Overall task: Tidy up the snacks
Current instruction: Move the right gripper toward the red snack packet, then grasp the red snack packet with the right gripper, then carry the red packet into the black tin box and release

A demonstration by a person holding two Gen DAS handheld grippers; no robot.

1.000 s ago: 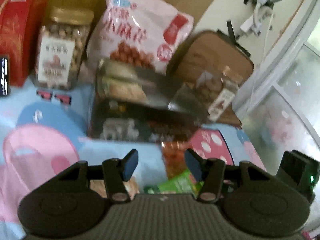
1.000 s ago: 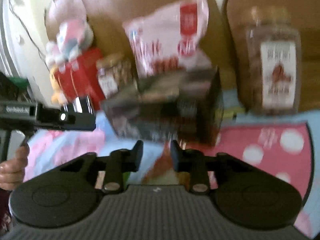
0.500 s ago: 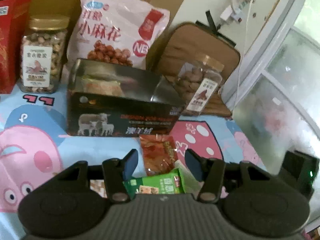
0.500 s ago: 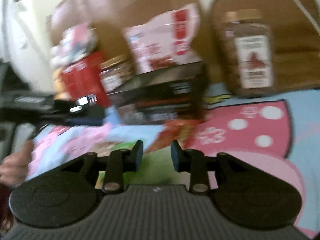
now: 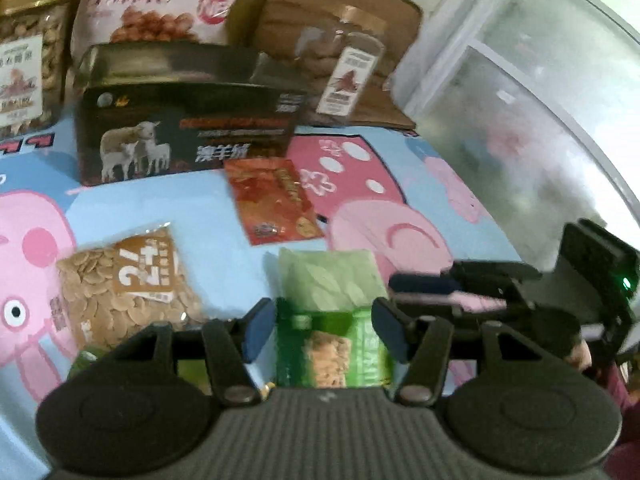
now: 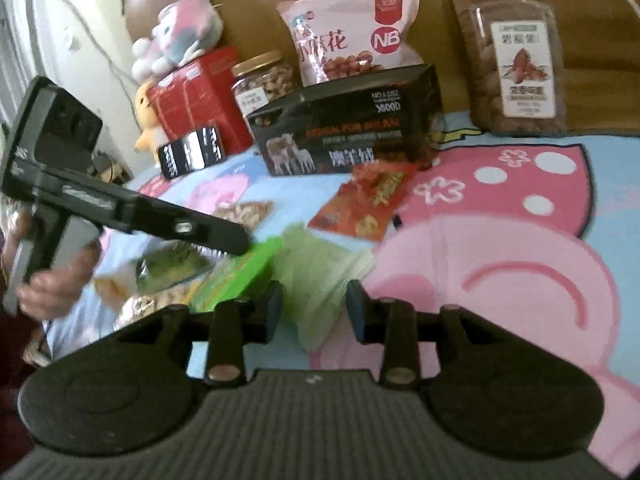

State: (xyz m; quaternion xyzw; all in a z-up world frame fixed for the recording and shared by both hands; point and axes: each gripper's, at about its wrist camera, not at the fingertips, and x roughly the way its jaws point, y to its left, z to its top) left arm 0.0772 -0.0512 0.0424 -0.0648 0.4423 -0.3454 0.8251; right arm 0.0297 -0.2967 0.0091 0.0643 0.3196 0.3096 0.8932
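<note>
My left gripper (image 5: 325,330) hovers low over a bright green snack packet (image 5: 332,350) that lies on the cartoon cloth (image 5: 168,208). Its jaws are opening a little, and the pads do not press the packet. A pale green packet (image 5: 330,278) lies just beyond. My right gripper (image 6: 315,310) is opening too, with that pale green packet (image 6: 320,272) in the gap, untouched. A red packet (image 5: 276,200), a seed packet (image 5: 124,284) and a black sheep-printed box (image 5: 188,132) lie farther back. The right gripper's fingers (image 5: 404,283) reach in from the right.
Two nut jars (image 6: 516,52) (image 6: 264,76), a pink bag (image 6: 352,20), a red box (image 6: 200,96) and plush toys (image 6: 180,36) line the back. A person's hand (image 6: 52,288) holds the left tool (image 6: 120,208). A frosted window (image 5: 540,120) stands to the right.
Both views have drawn back and lower, so the box and jars look farther off. The loose packets now lie under the fingers. The right jaws have widened.
</note>
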